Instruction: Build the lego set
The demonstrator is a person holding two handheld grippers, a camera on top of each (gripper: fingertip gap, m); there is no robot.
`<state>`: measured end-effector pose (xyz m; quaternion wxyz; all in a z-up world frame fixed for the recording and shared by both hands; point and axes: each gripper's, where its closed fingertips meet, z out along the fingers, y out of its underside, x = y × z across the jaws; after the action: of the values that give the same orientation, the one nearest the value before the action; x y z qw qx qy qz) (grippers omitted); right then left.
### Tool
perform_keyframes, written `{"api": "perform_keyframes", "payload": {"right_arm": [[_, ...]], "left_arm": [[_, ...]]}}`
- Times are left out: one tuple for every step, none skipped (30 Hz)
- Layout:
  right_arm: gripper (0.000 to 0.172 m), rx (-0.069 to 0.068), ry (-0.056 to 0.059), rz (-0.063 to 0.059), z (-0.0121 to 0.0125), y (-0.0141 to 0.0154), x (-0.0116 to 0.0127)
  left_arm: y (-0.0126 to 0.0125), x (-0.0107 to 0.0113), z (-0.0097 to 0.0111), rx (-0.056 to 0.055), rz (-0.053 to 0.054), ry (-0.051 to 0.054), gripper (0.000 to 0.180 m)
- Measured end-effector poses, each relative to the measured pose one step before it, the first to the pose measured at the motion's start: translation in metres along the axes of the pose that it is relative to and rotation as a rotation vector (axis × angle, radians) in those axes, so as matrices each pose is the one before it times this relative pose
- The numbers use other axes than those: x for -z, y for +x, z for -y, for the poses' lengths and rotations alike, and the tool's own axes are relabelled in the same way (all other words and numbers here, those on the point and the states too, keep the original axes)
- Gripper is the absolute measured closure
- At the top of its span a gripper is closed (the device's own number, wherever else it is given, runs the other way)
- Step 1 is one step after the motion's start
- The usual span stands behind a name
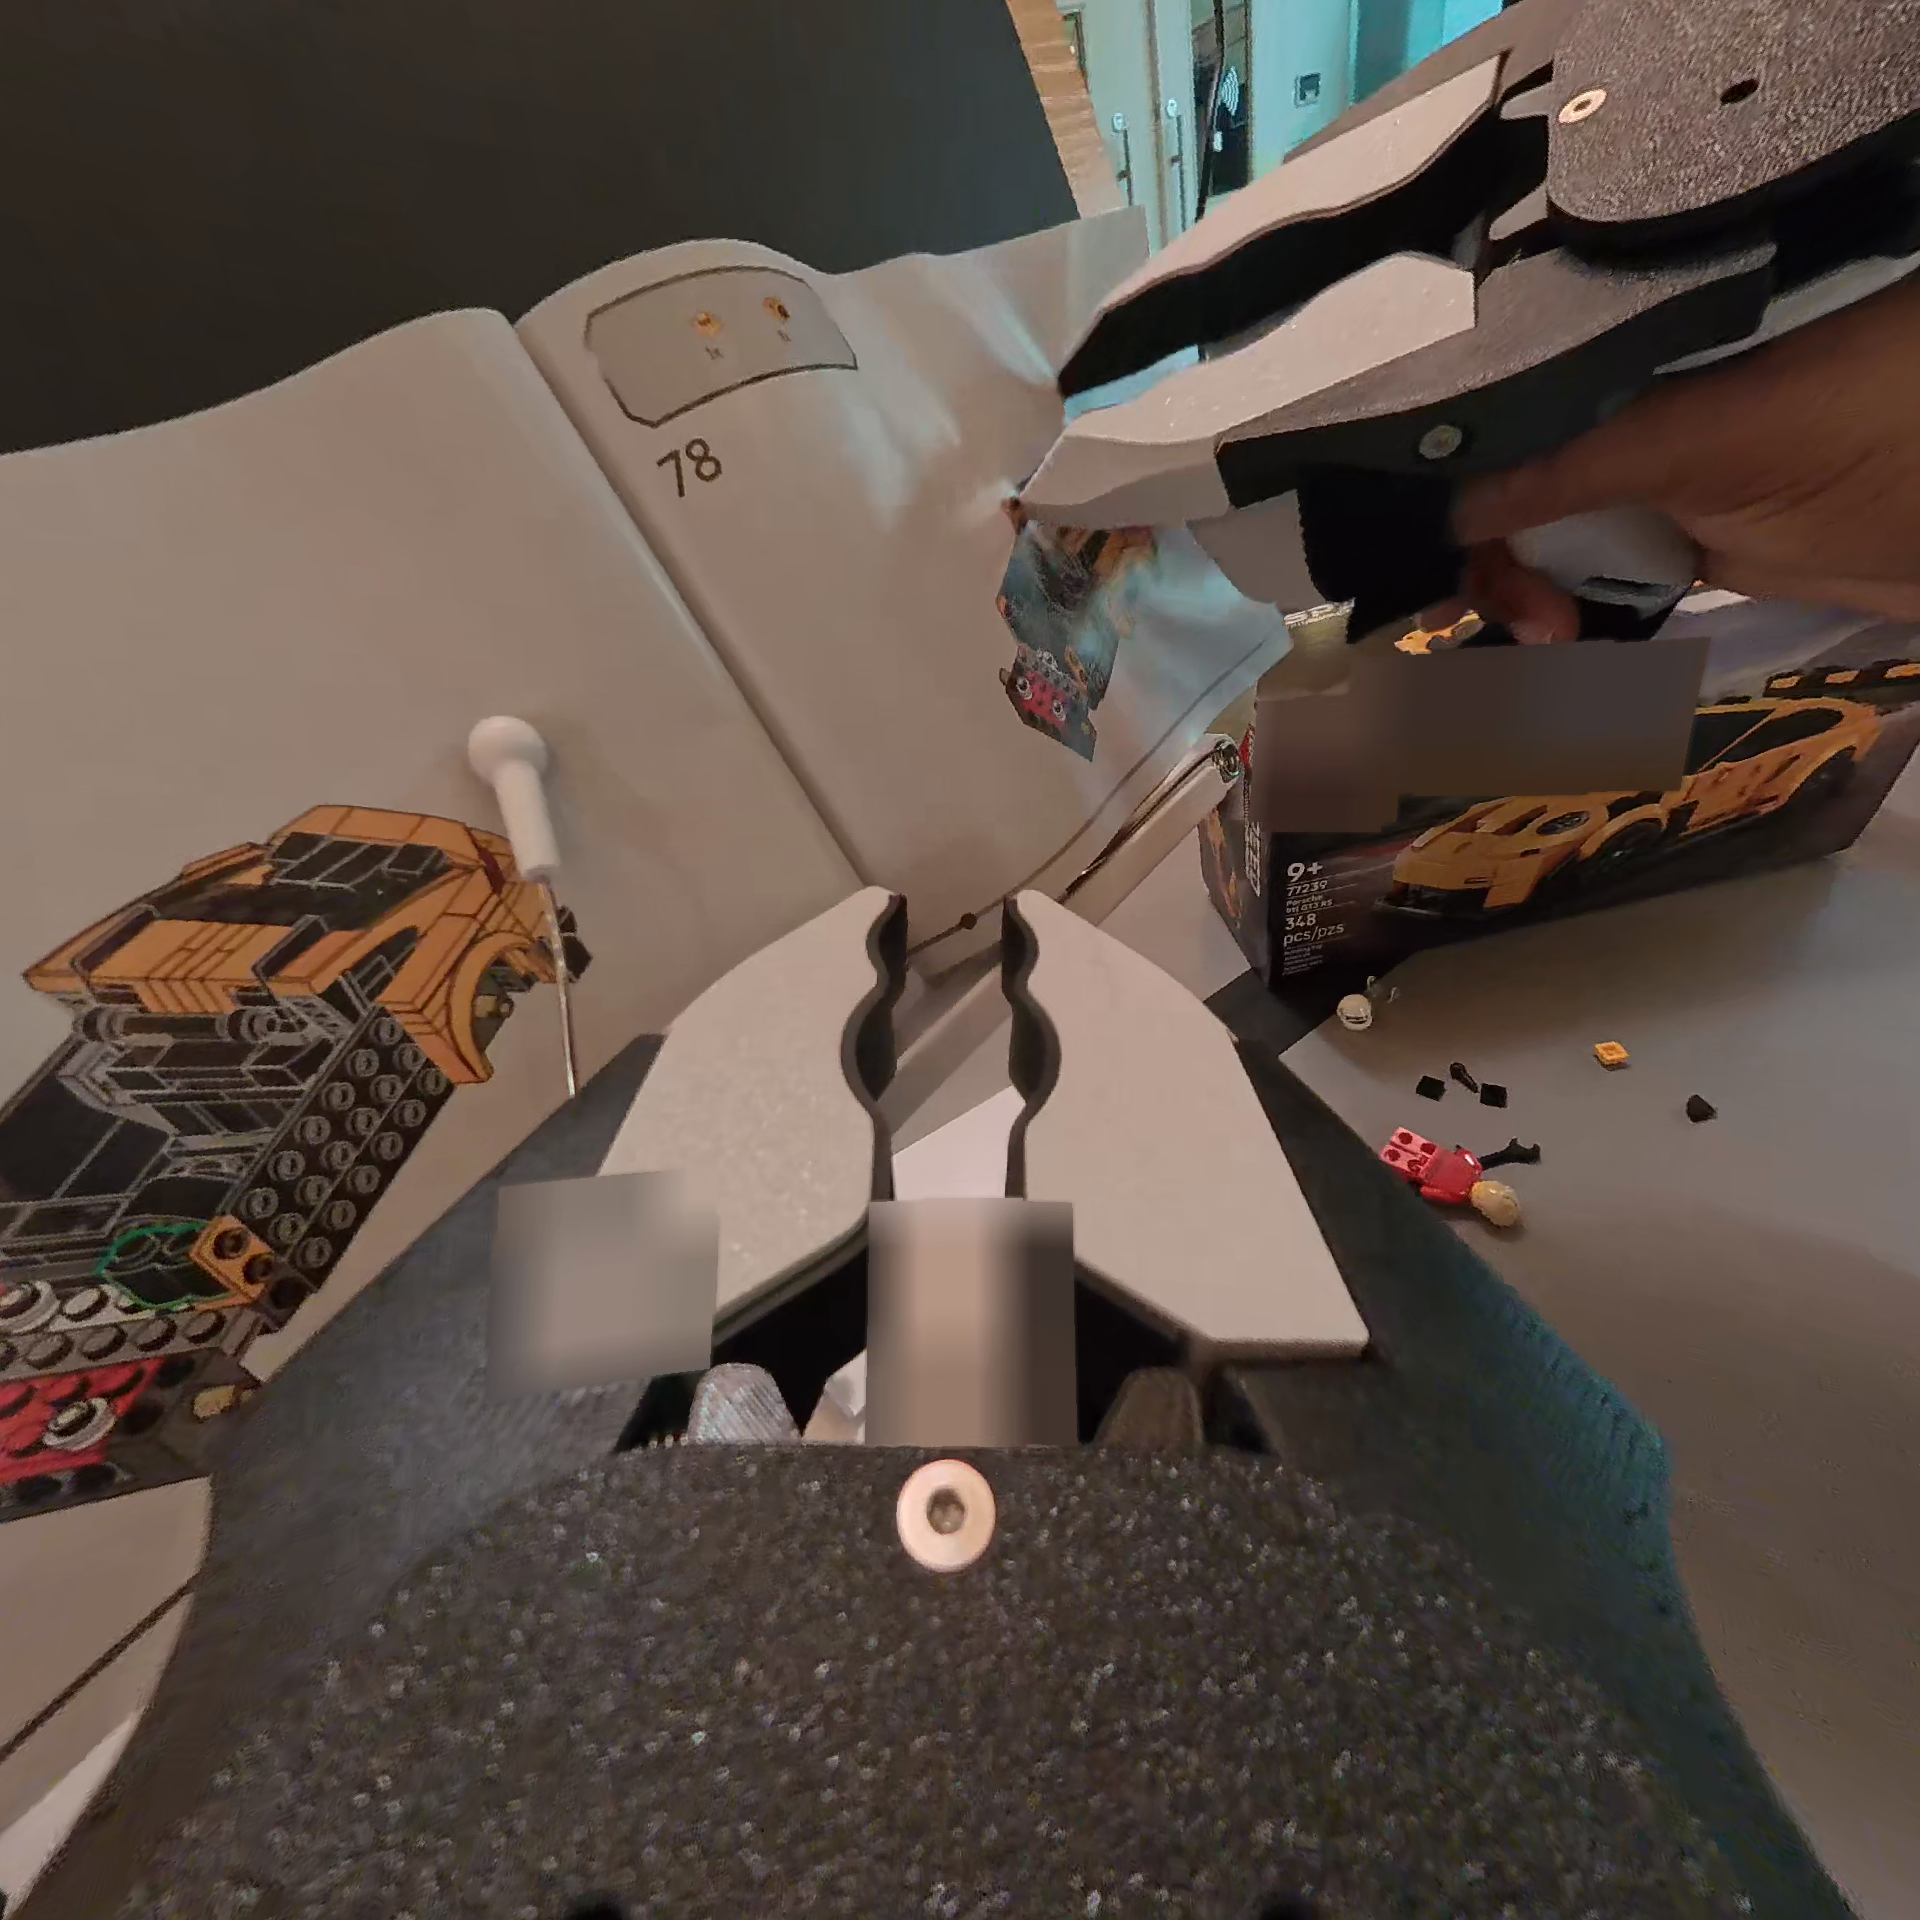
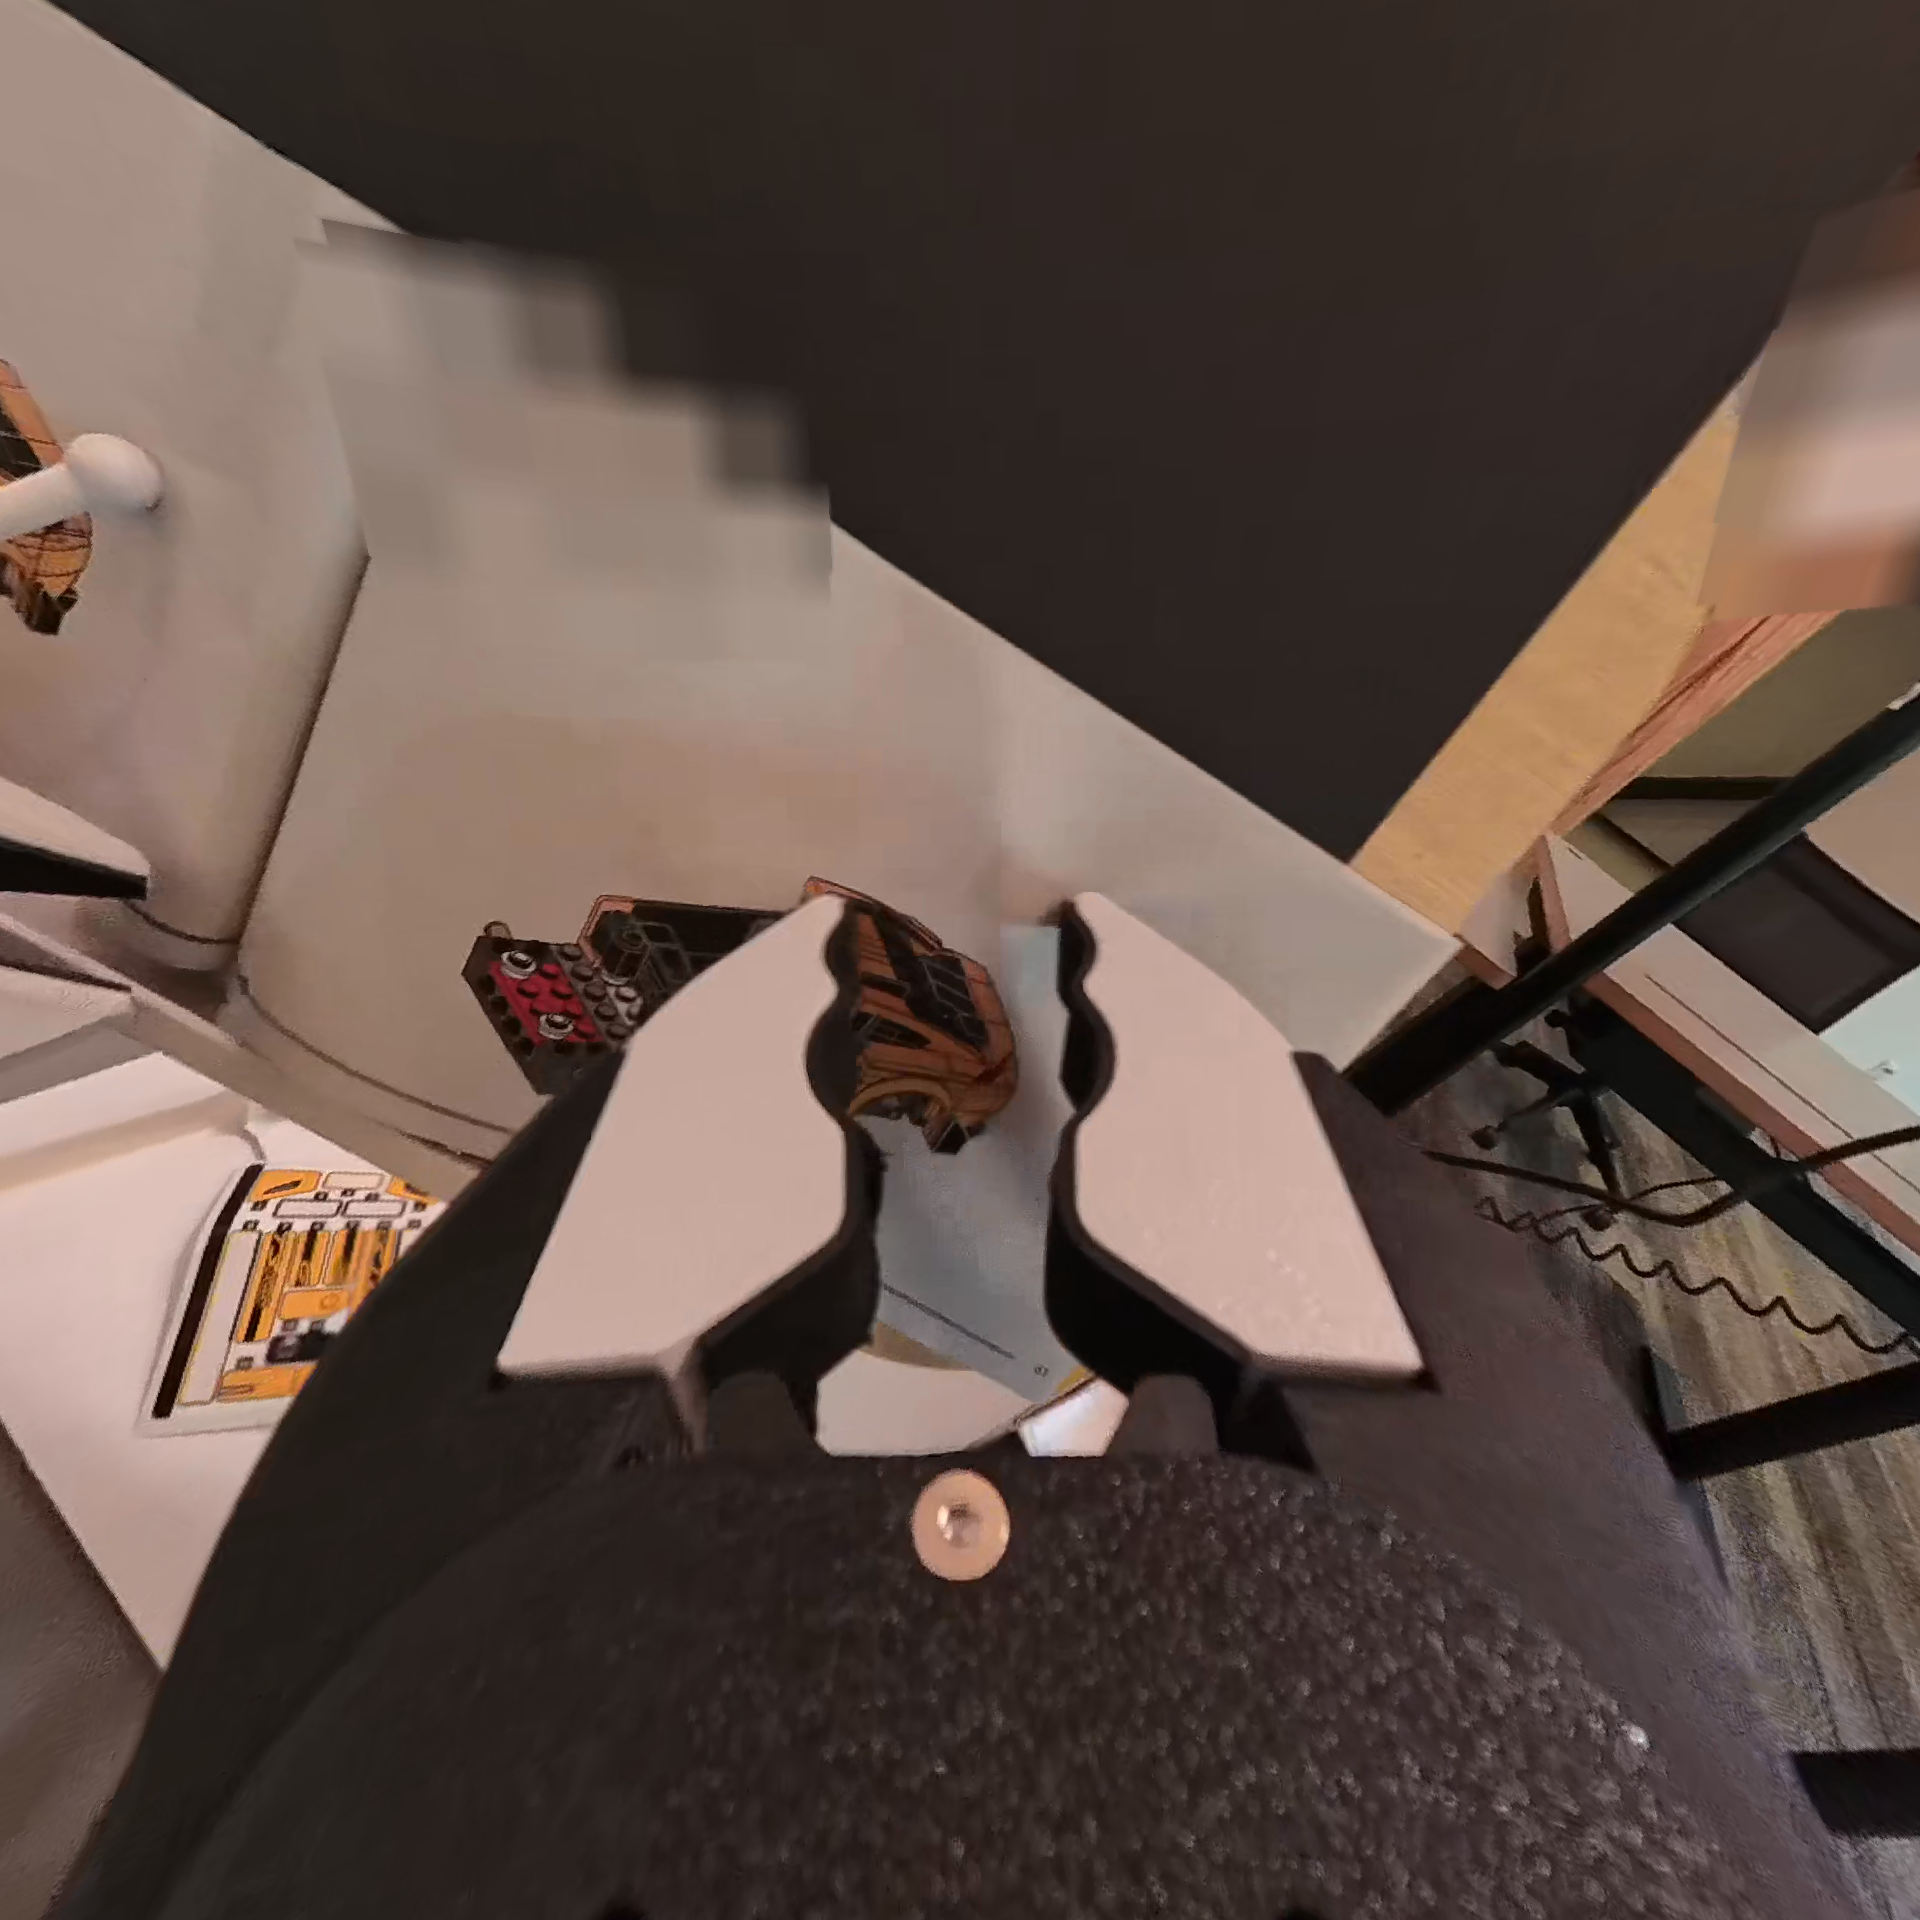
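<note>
Currently | left gripper (image 1: 956, 925): jaws narrow, pads apart, booklet (image 1: 416, 571) lower edge just ahead | right gripper (image 2: 951, 914): jaws part-open, tips at right page (image 1: 883, 540) outer edge, nearer it than left | spine runs up-and-away, left of right gripper.

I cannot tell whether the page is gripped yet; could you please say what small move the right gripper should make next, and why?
Probably close the right gripper: its fingers stand apart at the edge of the booklet's right page, not visibly pinching the paper.
</note>
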<state>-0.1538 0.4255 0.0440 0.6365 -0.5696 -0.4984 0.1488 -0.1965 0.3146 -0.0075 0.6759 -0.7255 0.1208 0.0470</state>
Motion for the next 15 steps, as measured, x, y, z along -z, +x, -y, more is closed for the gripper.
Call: {"api": "perform_keyframes", "payload": {"right_arm": [[0.144,0.008,-0.0005,0.0038,-0.00061,-0.00153,0.00082],[0.157,0.0055,-0.0039,0.0071,-0.00131,-0.00177,0.00084],[0.172,0.0049,-0.0078,0.0125,-0.00199,-0.00243,0.00061],[0.172,0.0044,-0.0011,-0.0106,-0.00117,0.00076,0.00083],[0.172,0.0106,0.0097,-0.0251,0.00085,0.00332,0.00252],[0.171,0.0058,0.0194,-0.0434,0.00227,0.00706,0.00409],[0.159,-0.0088,0.0308,-0.0484,0.00351,0.0092,0.00542],[0.144,-0.0321,0.024,-0.0402,0.00212,0.00994,0.00499],[0.128,-0.0524,0.0112,-0.0357,-0.00002,0.01048,0.00319],[0.112,-0.0523,-0.0008,-0.0165,-0.00225,0.00793,0.00053],[0.096,-0.04,-0.0123,0.0115,-0.00431,0.00255,-0.00254],[0.092,-0.0219,-0.0313,0.0428,-0.0073,-0.00415,-0.00447],[0.092,-0.0115,-0.0421,0.0496,-0.00901,-0.00755,-0.0053],[0.09,0.0024,-0.0183,0.0163,-0.0059,-0.00468,-0.00507],[0.091,0.0124,0.0197,-0.0147,0.0005,-0.00004,-0.00185]], "left_arm": [[0.00049,0.00017,-0.00033,-0.0016,-0.0013,0.0008,0.163],[-0.00006,-0.00001,0.00007,0.0007,-0.0004,0.0017,0.164],[0.00003,0.00003,0.00009,0.0017,-0.0015,0.0013,0.164],[-0.0001,0.00016,0.00004,0.0007,-0.0009,0.0009,0.165],[-0.00001,0.00032,-0.00011,0.0001,-0.0006,0.0012,0.165],[-0.00001,0.00041,0.0,0.0002,-0.0014,0.0015,0.165],[0.0,0.00031,0.00012,-0.0007,-0.0015,0.0014,0.165],[0.00037,0.00037,0.00032,0.0002,-0.004,0.0022,0.165],[0.00033,0.0001,0.00009,0.002,-0.0045,0.0007,0.165],[0.00031,0.0,-0.00007,0.0054,-0.0027,-0.0006,0.166],[0.00073,0.00001,0.00027,0.0073,-0.0032,0.0017,0.166],[0.001,0.00016,0.00064,0.0048,-0.0028,0.0031,0.166],[0.00095,0.00036,0.00068,-0.0024,0.0001,0.0029,0.166],[0.00074,0.00037,0.00066,-0.0075,0.002,0.002,0.166],[0.00057,0.00054,0.00076,-0.0071,0.0009,0.0017,0.166]]}}
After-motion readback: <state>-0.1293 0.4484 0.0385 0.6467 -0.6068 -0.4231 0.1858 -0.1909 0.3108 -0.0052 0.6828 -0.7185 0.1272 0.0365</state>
